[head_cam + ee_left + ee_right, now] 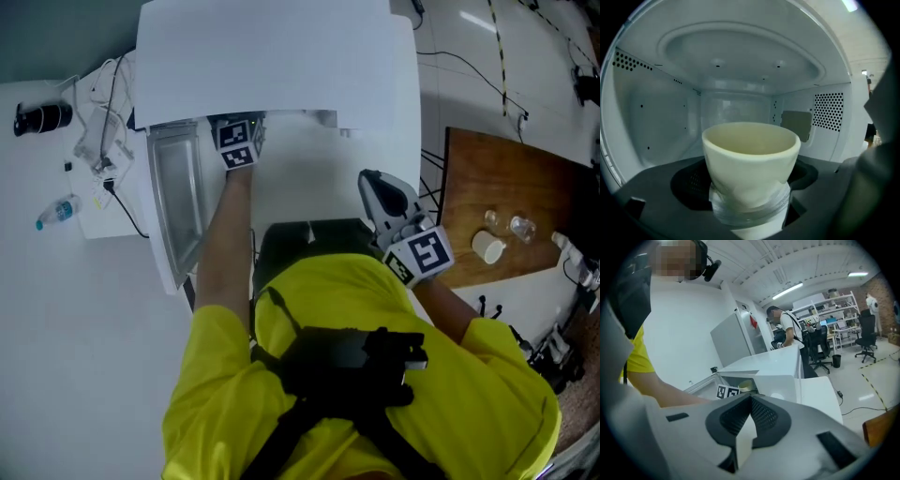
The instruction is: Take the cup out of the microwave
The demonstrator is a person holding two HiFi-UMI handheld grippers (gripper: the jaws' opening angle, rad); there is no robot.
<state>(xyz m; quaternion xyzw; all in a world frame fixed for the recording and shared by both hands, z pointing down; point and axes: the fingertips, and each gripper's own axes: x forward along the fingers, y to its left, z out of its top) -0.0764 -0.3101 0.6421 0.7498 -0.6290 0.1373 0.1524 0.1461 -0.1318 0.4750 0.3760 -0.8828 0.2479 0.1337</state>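
Observation:
A cream cup [750, 159] with a clear band round its lower part stands inside the white microwave [272, 56], whose door [173, 202] hangs open to the left. My left gripper [750, 206] reaches into the cavity; its dark jaws stand wide on either side of the cup's base, and I see no pad pressing on it. In the head view only its marker cube [236, 142] shows at the opening. My right gripper [373, 183] hovers outside, right of the opening, shut [750, 399] with nothing held. From there the cup [746, 386] shows small.
A wooden table [506, 178] at the right carries another cream cup [487, 247] and a clear glass [521, 227]. A water bottle [58, 212], a black object [42, 118] and cables lie left of the microwave. Another person [785, 329] stands far back.

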